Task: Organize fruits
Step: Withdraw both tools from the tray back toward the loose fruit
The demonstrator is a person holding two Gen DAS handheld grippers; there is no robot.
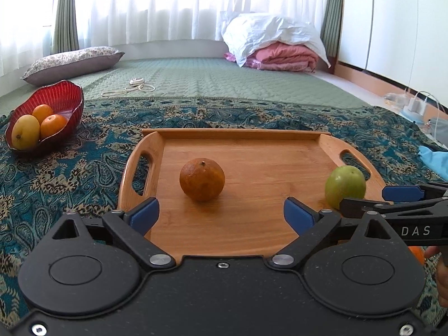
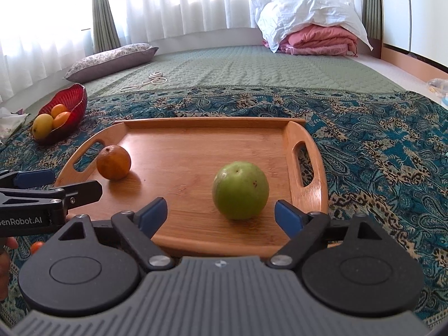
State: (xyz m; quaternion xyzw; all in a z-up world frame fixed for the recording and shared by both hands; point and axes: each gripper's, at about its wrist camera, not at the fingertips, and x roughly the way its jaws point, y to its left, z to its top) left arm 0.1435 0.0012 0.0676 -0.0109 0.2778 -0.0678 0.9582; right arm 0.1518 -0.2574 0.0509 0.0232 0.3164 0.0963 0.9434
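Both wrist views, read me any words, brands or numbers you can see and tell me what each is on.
"DAS": on the right gripper body, seen in the left wrist view.
"enRobot.AI": on the left gripper body, seen in the right wrist view; its start is cut off by the frame edge.
No other text is readable.

We see bright daylight through sheer white curtains [image 1: 156,2] across the far wall, flanked by grey-green drapes [image 1: 65,11]. Below them a quilted sage-green mat [image 1: 212,78] covers the floor, and nearer us lies a teal paisley cloth [image 1: 70,173]. A floral pillow [image 1: 72,63] rests at the mat's left edge. In the far right corner a folded pink blanket [image 1: 282,58] sits under crumpled white bedding [image 1: 268,32]. A coiled pale cord [image 1: 134,86] lies on the mat. The right wall [image 1: 397,28] is white, with chargers and cables [image 1: 414,103] at its foot.
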